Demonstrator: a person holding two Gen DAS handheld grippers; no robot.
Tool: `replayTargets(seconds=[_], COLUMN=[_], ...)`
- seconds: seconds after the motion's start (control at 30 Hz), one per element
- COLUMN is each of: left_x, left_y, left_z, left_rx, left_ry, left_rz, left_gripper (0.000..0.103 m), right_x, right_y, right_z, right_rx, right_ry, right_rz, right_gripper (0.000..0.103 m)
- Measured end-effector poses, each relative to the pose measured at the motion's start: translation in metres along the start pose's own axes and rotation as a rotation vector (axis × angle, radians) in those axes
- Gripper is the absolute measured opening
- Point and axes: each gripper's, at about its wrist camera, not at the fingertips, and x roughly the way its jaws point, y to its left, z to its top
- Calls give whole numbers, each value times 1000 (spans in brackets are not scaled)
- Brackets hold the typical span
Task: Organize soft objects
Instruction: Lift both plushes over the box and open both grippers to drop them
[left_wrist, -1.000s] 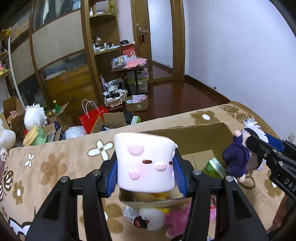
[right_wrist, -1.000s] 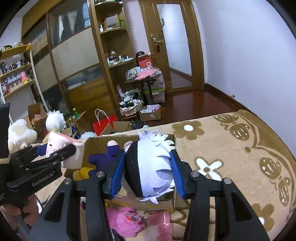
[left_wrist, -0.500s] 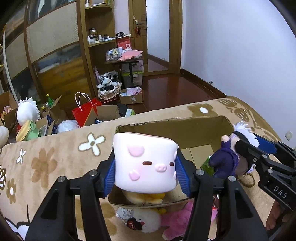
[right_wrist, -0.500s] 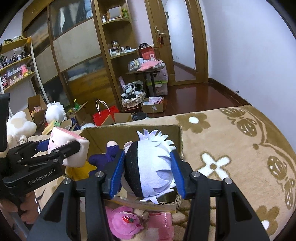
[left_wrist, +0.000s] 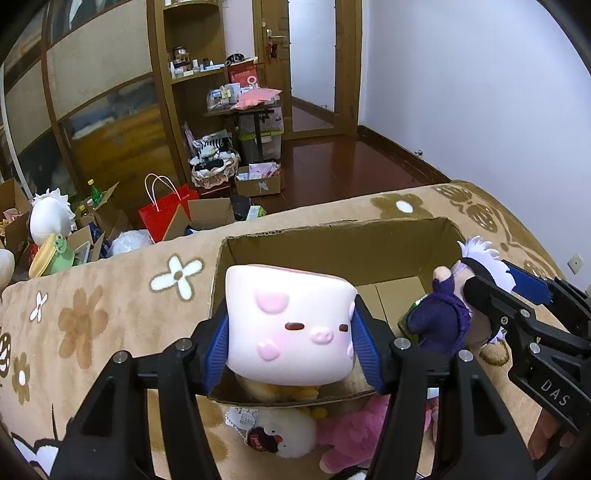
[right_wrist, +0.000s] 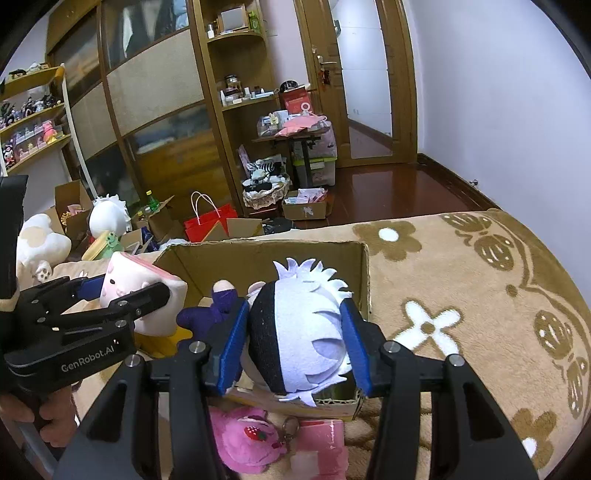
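Observation:
My left gripper (left_wrist: 290, 343) is shut on a white cube pig plush (left_wrist: 288, 325) and holds it over the near left part of an open cardboard box (left_wrist: 332, 236). The pig plush also shows in the right wrist view (right_wrist: 142, 295). My right gripper (right_wrist: 293, 343) is shut on a white-haired doll in purple (right_wrist: 295, 332), over the box's near right part (right_wrist: 364, 280). The doll also shows in the left wrist view (left_wrist: 443, 321). A yellow plush (left_wrist: 277, 391) lies inside the box under the pig.
The box sits on a tan flower-pattern blanket (left_wrist: 92, 314). A pink plush (right_wrist: 240, 439) and a white plush (left_wrist: 280, 432) lie in front of the box. The floor beyond holds a red bag (left_wrist: 162, 214), boxes and toys.
Both grippers have moved forward with their plushes, which now hang further over the open box. Both grips are unchanged.

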Motion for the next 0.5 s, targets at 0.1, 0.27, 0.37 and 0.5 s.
replayTargets(seconds=[0.1, 0.27, 0.37, 0.5], left_x=[3, 8, 10, 11], left_y=[-2, -5, -4, -2], left_z=[0, -2, -3, -2], left_rx=[14, 24, 27, 23], left_ry=[8, 6, 14, 25], left_rz=[-1, 25, 26, 26], left_gripper=[61, 63, 65, 69], right_x=[3, 7, 8, 9], right_y=[-2, -5, -7, -8], right_z=[0, -2, -3, -4], right_rx=[-3, -1, 9, 14], right_ry=[6, 27, 35, 38], right_rz=[-3, 5, 8, 9], right_gripper=[54, 54, 57, 57])
